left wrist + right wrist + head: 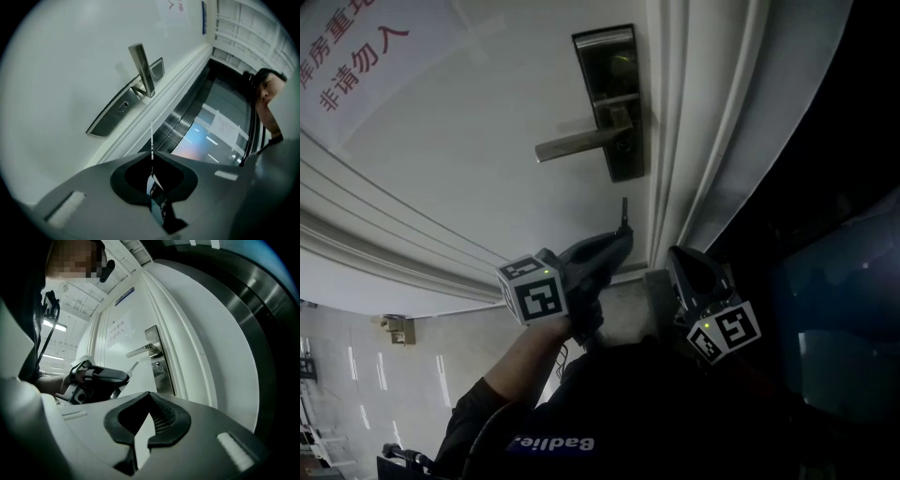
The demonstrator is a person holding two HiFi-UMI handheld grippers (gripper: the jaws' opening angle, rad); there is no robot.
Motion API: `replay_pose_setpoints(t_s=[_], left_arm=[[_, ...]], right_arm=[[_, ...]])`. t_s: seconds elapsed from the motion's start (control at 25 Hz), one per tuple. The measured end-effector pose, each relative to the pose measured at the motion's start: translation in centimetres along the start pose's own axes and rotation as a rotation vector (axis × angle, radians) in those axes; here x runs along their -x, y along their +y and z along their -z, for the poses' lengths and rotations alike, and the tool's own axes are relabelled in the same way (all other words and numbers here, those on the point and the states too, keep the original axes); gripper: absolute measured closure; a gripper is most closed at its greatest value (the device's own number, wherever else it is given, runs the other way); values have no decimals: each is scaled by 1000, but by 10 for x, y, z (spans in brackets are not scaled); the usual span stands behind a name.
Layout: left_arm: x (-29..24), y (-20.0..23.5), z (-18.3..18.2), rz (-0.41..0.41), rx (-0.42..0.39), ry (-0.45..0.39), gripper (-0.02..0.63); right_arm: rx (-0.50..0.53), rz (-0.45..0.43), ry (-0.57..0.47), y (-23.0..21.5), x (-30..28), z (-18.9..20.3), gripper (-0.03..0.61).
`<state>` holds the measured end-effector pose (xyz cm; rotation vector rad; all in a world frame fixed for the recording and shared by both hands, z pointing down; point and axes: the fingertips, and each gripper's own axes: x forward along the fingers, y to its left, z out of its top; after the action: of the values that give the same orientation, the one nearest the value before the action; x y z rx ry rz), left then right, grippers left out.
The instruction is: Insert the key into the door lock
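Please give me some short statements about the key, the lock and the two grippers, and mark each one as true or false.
1. The left gripper is shut on the key. True.
2. The key is already in the keyhole. False: its tip is apart from the plate, not yet inserted.
3. The right gripper grips the handle. False: its fingers are shut on nothing, away from the door.
4. In the right gripper view, the keyhole lies below the handle on the plate. True.
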<state>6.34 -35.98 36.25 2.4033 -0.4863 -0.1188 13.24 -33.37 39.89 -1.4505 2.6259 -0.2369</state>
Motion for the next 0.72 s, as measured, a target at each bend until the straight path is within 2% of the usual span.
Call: replay_pose_setpoints(t_s=[0.12,0.28,0.4,0.72], left_arm=[[-6,-2,-4,57,72,20,583],[-14,-1,-8,109,113,56,583],[-17,-1,-11,153,192,74,583],[-22,13,-32,201,383,37,583]], right_arm=[[7,25,-6,3,2,-4,575],[18,54,-10,4,4,-9,575],[17,77,-12,4,6,-10,575],[14,115,-22,9,9,-8,575]])
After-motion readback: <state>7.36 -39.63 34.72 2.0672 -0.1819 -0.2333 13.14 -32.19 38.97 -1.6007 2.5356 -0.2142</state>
